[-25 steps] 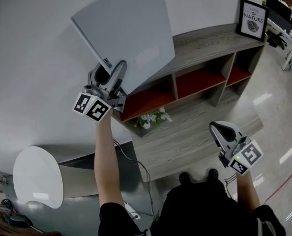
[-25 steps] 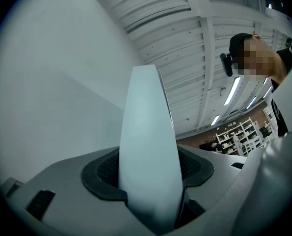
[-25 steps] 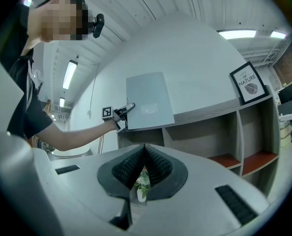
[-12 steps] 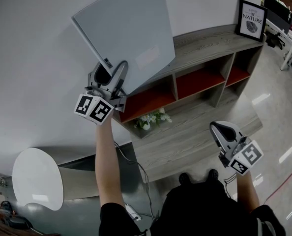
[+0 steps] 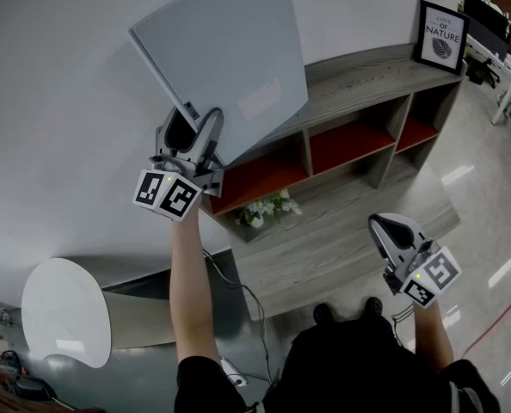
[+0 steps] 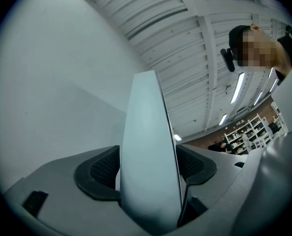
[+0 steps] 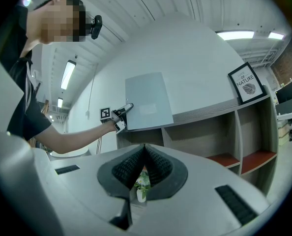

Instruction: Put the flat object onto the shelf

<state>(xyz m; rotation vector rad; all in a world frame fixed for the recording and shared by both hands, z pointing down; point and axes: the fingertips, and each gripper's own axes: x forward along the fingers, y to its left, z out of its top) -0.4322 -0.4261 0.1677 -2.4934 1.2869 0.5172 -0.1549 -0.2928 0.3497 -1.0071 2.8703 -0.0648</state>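
Note:
The flat object, a thin grey panel (image 5: 221, 58), stands on edge on the top of the wooden shelf unit (image 5: 359, 80) and leans toward the white wall. My left gripper (image 5: 195, 123) reaches up to the panel's lower left corner. In the left gripper view the panel (image 6: 148, 132) runs between the two pads while the jaws are opening, and a thin gap shows at the right pad. My right gripper (image 5: 384, 224) hangs low at the right, shut and empty. From the right gripper view, the panel (image 7: 147, 101) and the left gripper (image 7: 122, 111) appear far off.
A framed picture (image 5: 442, 34) stands on the shelf top at the right end. Red-backed compartments lie below, and a small vase of flowers (image 5: 262, 206) sits on a lower level. A white round table (image 5: 64, 310) is at the lower left. A cable (image 5: 247, 291) trails across the floor.
The left gripper has drawn back slightly, down and to the right, along the panel's corner. The panel has barely shifted. The right gripper has stayed put.

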